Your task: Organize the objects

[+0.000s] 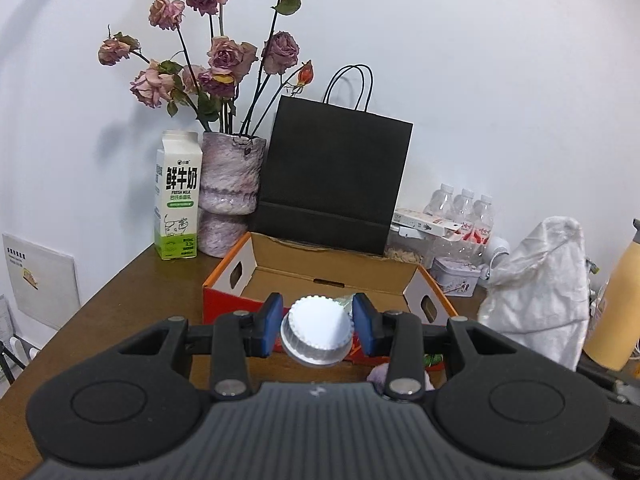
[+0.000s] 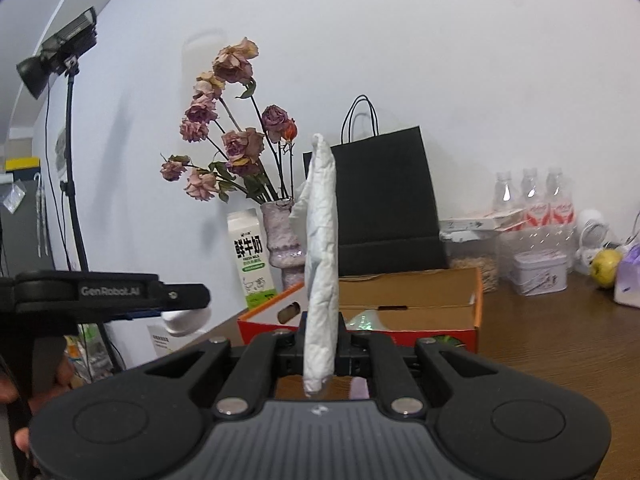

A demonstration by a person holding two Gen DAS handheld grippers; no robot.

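Black bag (image 1: 332, 176), orange-red box (image 1: 224, 300)

Along the white wall I see a milk carton (image 1: 176, 200) touching a mottled pink vase (image 1: 230, 192) of dried roses (image 1: 224, 52), with a black paper bag (image 1: 334, 176) just beside it. Further right stand three water bottles (image 1: 464, 210), a small tin (image 1: 456, 276) and a yellow flask (image 1: 614, 304). A light stand (image 2: 60, 52) rises at far left

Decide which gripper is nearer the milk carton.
Left. The left gripper holds a foil cup to the right of the milk carton; the right gripper sits farther to the right.
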